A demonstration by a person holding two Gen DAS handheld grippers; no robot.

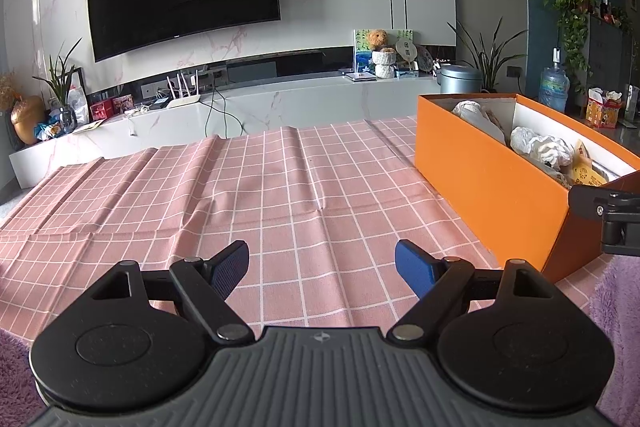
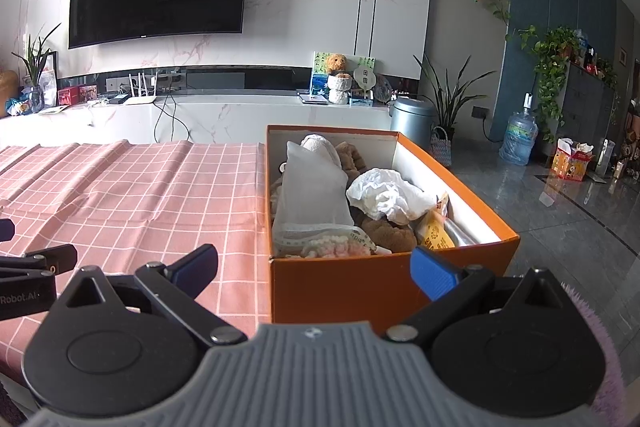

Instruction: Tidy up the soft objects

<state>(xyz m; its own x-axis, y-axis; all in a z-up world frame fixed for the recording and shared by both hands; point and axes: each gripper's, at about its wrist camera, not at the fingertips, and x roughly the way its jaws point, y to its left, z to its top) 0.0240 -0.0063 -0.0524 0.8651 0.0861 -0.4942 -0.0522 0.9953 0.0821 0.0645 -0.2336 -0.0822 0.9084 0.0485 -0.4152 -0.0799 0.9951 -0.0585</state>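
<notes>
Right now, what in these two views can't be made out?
- Bottom of the orange box, right wrist view: buried under the white cloth, brown plush and crumpled bag.
- Yellow packet print: too small.
- Box interior, left wrist view: hidden by its near wall.
- Right gripper, left wrist view: cut off by the edge.

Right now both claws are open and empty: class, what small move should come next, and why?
Probably draw both claws back and stop. The orange box already holds the white pouch, crumpled white bag and brown plush, and no loose soft item shows on the pink checked cloth.
</notes>
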